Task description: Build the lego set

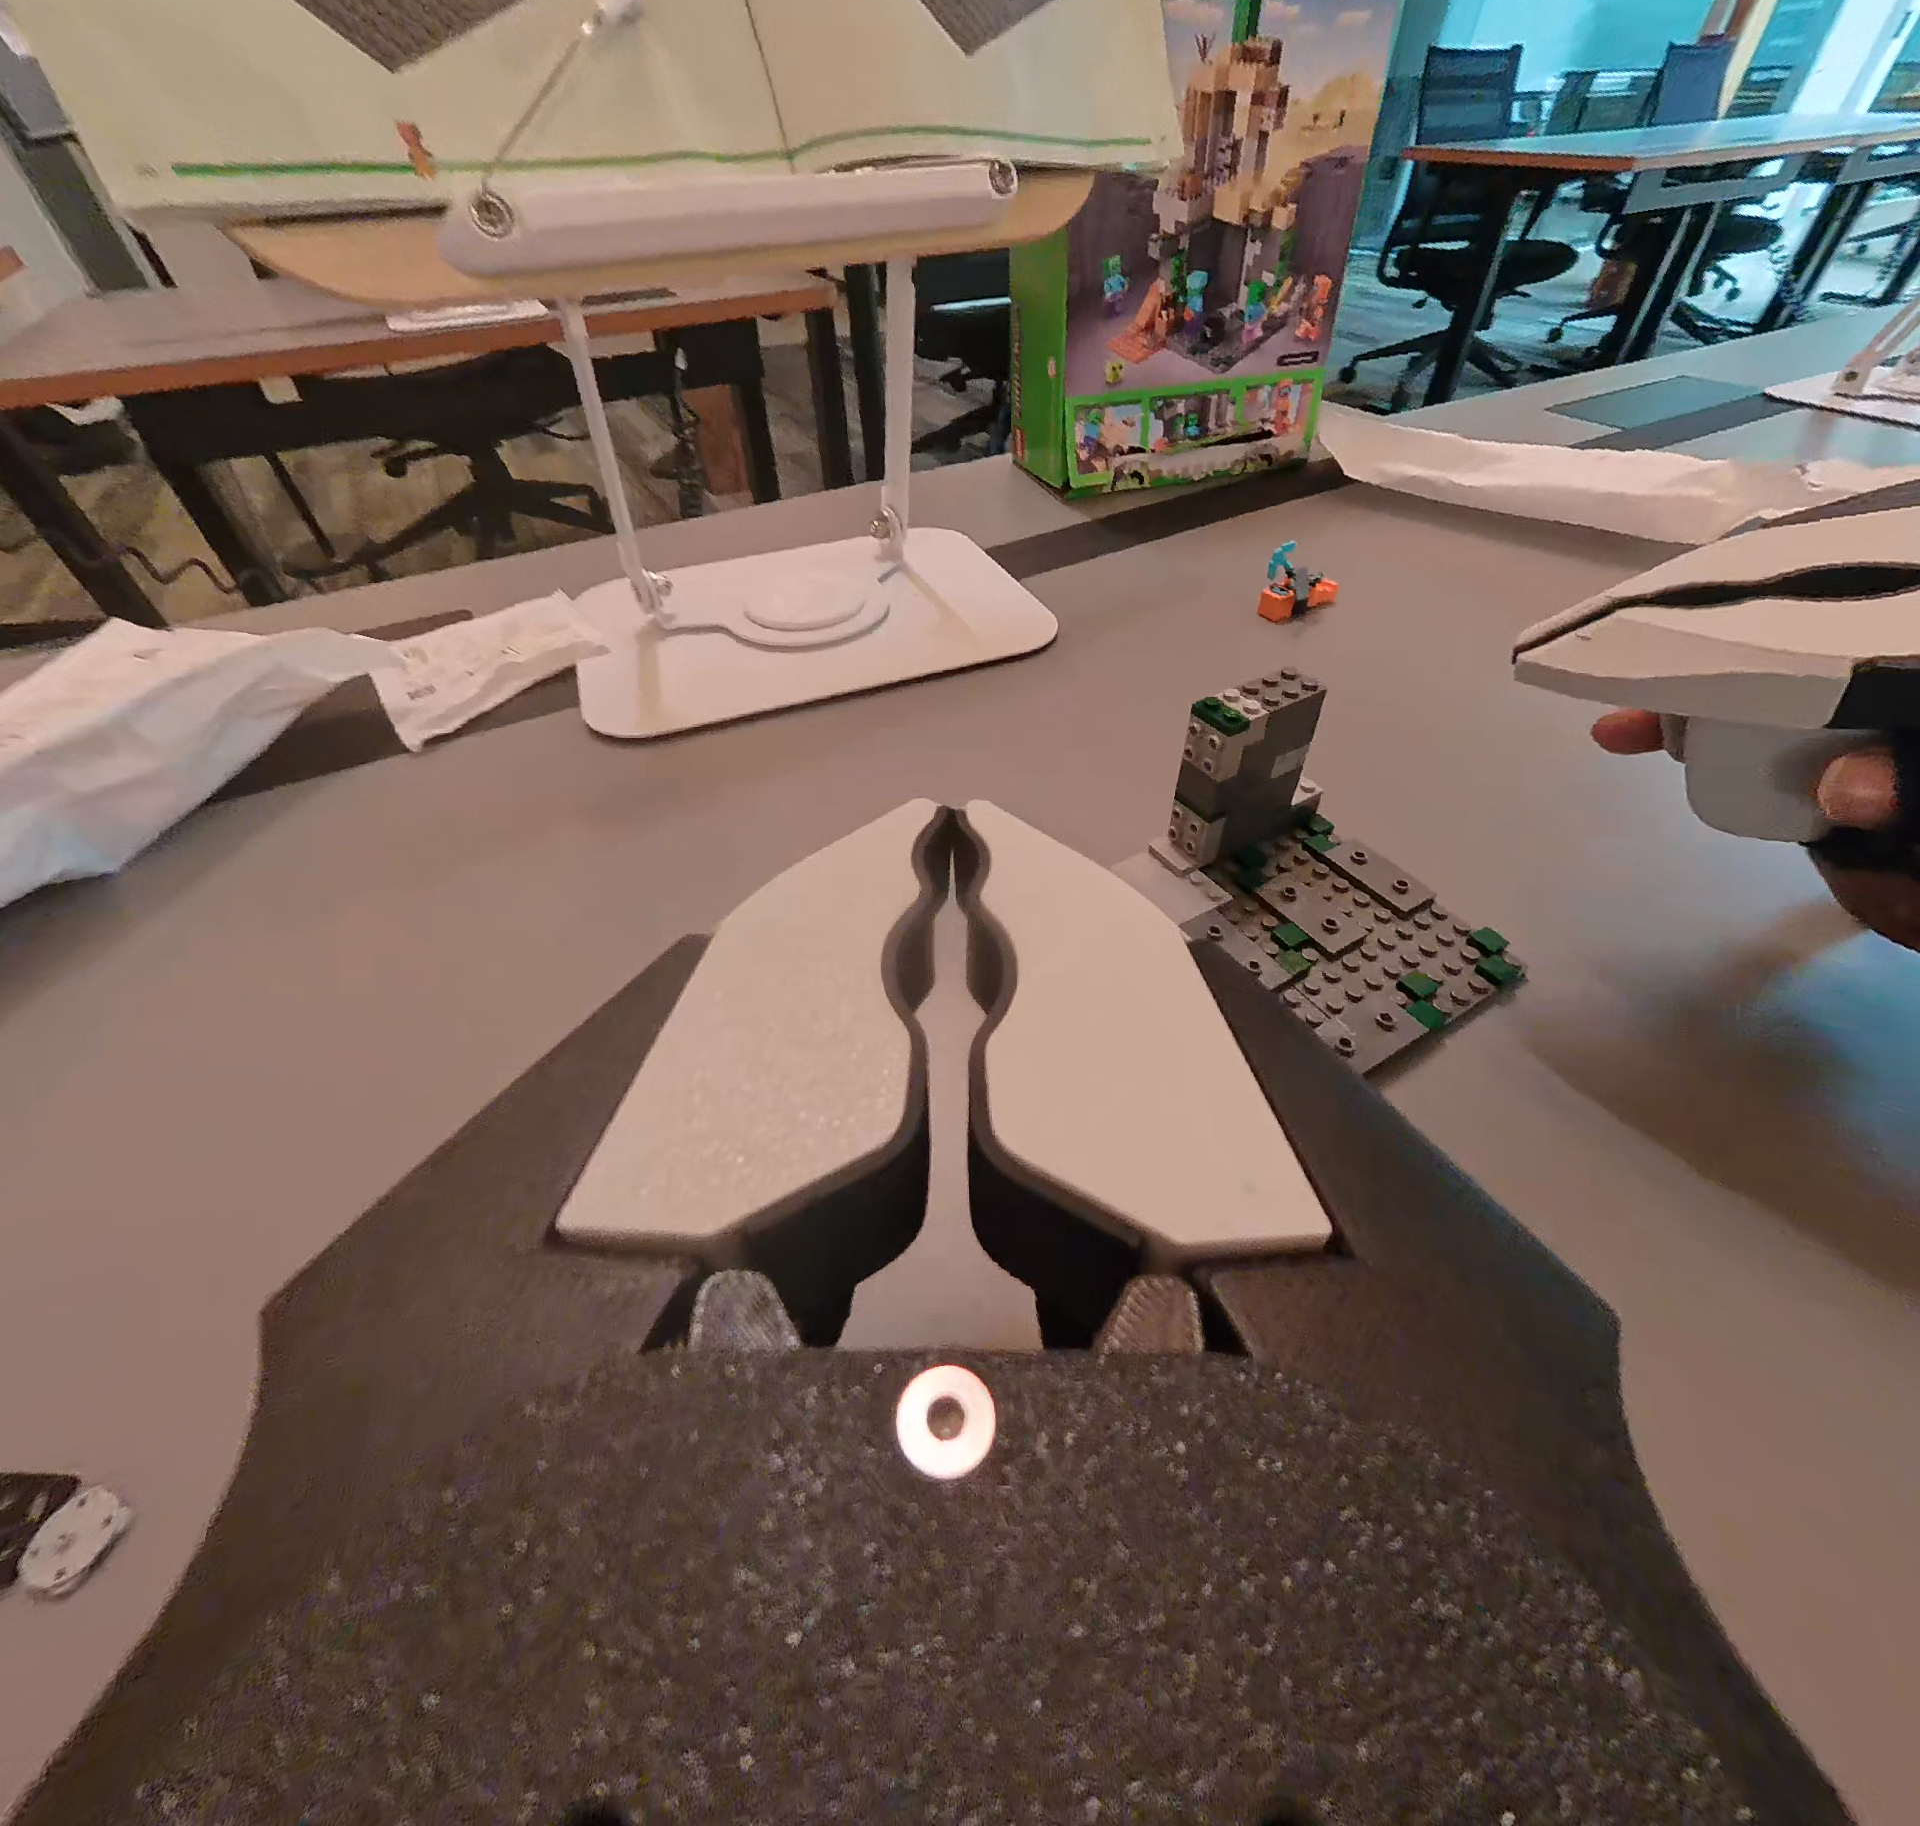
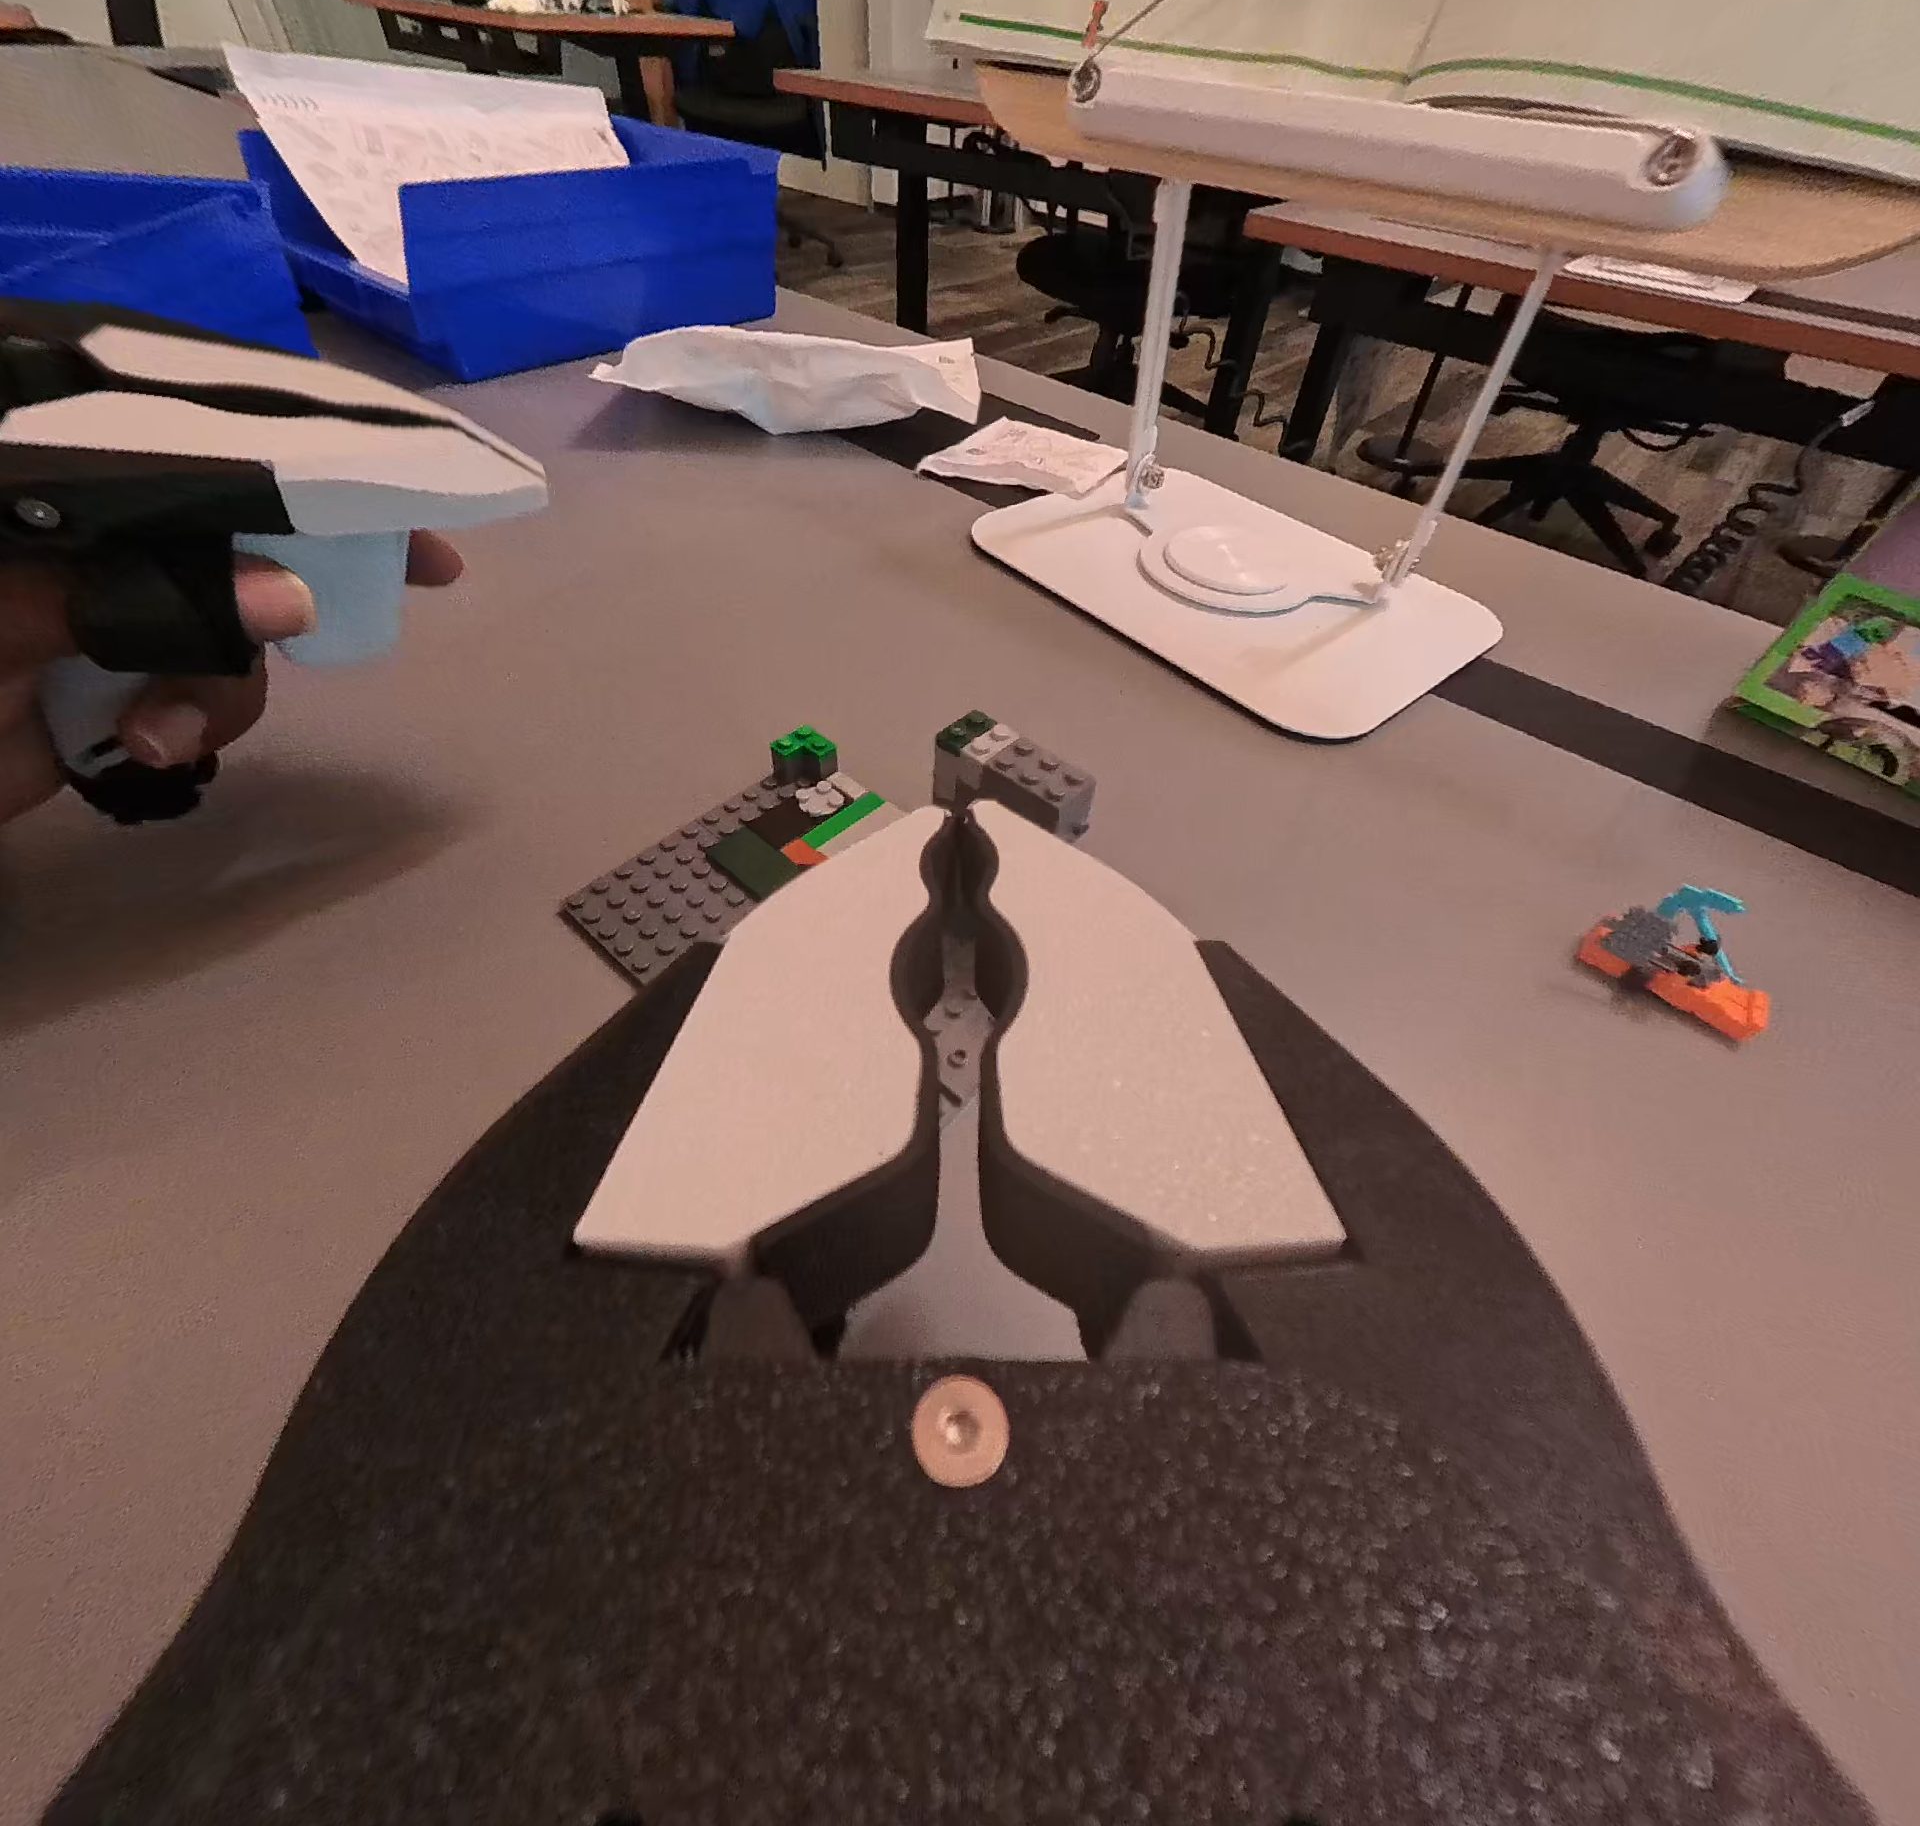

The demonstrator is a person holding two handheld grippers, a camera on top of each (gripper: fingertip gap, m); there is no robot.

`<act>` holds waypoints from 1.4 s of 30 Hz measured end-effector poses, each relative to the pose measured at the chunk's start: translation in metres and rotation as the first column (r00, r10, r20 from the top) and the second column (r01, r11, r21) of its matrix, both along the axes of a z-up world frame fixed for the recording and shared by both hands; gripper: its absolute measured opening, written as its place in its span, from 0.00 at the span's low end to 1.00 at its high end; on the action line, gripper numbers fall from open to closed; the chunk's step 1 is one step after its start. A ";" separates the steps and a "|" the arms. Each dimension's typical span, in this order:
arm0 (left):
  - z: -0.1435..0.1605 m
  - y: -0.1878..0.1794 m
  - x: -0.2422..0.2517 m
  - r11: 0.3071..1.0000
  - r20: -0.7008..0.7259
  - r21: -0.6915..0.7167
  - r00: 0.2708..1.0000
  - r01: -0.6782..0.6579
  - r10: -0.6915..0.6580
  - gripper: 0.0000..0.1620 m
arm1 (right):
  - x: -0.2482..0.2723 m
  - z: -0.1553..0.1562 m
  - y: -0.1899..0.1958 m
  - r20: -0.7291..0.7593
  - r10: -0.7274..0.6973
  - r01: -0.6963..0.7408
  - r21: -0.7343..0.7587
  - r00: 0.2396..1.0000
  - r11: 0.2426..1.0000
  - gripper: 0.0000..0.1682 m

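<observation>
A grey Lego baseplate with dark green tiles lies on the grey table, with a grey brick tower at its far corner. My left gripper is shut and empty, hovering just left of the plate. My right gripper is shut and empty above the baseplate, its tips in front of the tower. It also shows in the left wrist view at the right edge. The left gripper shows in the right wrist view, held in a hand. A small orange and cyan build sits apart on the table.
A white book stand holds the open instruction booklet behind the build. The Lego box stands at the table's back edge. Crumpled white paper bags and two blue bins lie to the left. Tip to tip, the grippers are about 15 cm apart.
</observation>
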State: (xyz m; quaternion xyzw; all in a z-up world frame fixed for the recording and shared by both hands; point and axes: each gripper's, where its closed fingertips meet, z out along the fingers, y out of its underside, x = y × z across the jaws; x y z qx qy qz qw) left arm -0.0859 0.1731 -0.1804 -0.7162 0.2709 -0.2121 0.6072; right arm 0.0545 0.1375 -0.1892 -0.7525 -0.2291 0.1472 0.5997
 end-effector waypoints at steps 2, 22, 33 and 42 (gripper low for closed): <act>0.001 0.000 -0.001 1.000 -0.013 0.014 1.000 -0.020 0.020 0.00 | -0.003 -0.001 -0.003 0.007 0.011 -0.011 -0.007 1.000 1.000 0.00; 0.070 0.030 -0.005 0.981 -0.002 0.151 0.993 -0.120 0.122 0.00 | -0.004 0.068 0.011 0.028 -0.081 0.074 0.194 0.996 0.978 0.00; 0.149 0.110 0.013 0.966 0.132 0.127 0.969 -0.225 0.209 0.00 | -0.038 0.167 0.104 -0.027 -0.160 0.161 0.280 0.987 0.946 0.00; 0.149 0.156 0.000 0.943 0.119 0.111 0.946 -0.313 0.300 0.00 | -0.069 0.161 0.158 -0.043 -0.157 0.163 0.237 0.987 0.958 0.00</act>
